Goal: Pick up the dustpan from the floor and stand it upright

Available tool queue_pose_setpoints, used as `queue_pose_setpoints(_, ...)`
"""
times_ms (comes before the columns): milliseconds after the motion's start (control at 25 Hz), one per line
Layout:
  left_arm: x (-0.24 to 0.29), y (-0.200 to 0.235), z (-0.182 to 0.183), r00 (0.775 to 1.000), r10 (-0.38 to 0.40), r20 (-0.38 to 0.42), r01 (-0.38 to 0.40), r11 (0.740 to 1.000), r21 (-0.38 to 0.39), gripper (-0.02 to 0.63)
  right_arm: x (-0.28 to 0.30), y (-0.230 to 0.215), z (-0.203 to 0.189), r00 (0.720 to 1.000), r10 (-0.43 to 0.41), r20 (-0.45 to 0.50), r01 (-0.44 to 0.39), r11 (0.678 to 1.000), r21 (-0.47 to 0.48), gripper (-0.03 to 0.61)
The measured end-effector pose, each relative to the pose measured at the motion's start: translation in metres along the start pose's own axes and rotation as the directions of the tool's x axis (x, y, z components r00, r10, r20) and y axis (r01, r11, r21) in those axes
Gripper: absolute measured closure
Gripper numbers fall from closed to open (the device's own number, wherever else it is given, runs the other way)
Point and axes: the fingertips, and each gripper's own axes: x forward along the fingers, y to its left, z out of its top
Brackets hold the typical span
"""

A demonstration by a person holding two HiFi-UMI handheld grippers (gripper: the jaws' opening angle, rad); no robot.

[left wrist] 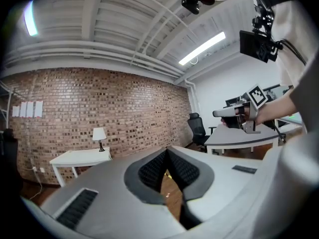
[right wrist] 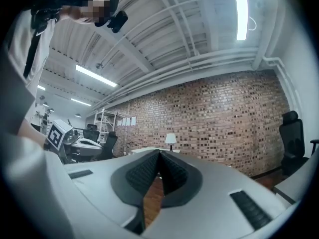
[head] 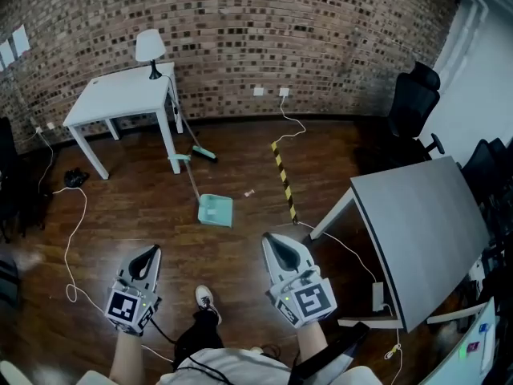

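Observation:
A mint-green dustpan [head: 215, 209] lies flat on the dark wooden floor in the head view, its long handle [head: 192, 181] running back toward the white table. A broom with a green head [head: 202, 154] lies just behind it. My left gripper [head: 150, 252] is low at the left, shut with nothing in it, well short of the dustpan. My right gripper [head: 270, 241] is to the right, also shut and empty, closer to the pan's right side. In the gripper views the left gripper [left wrist: 167, 153] and the right gripper [right wrist: 158, 155] show their pads together, both pointing level at the brick wall.
A white table [head: 120, 99] with a lamp [head: 150, 50] stands at the back left. A grey desk [head: 417, 223] fills the right, with black chairs [head: 413, 103] behind. Yellow-black tape [head: 284, 180] and white cables [head: 74, 231] cross the floor. My shoe [head: 207, 299] shows below.

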Motion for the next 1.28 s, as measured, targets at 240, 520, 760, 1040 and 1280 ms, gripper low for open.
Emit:
queue_pose_setpoints(240, -0.074, -0.105, 0.017, 0.999, 0.050, -0.006, -0.050, 0.999, -0.019, 0.621, -0.129, 0.012, 0.011, 0.999, 0.033, -0.006, -0.032, 0.999, 0.033, 0.598)
queue_pose_setpoints(520, -0.135, -0.138, 0.033, 0.996, 0.087, -0.014, -0.088, 0.996, -0.012, 0.621, -0.189, 0.038, 0.035, 0.999, 0.043, 0.030, -0.044, 0.999, 0.028, 0.598)
queue_pose_setpoints(760, -0.150, -0.147, 0.045, 0.997, 0.072, 0.003, -0.072, 0.997, -0.006, 0.621, -0.211, 0.055, 0.040, 0.999, 0.044, 0.019, -0.045, 0.996, 0.075, 0.598)
queue_pose_setpoints(1040, -0.167, -0.139, 0.049, 0.998, 0.052, 0.038, -0.051, 0.999, -0.008, 0.621, -0.205, 0.085, 0.049, 0.999, 0.025, 0.033, -0.026, 1.000, 0.018, 0.598)
queue_pose_setpoints(1280, -0.169, -0.148, 0.048, 0.998, 0.025, 0.051, -0.024, 0.999, -0.026, 0.621, -0.208, 0.094, 0.053, 0.999, 0.032, 0.025, -0.033, 0.999, 0.001, 0.600)
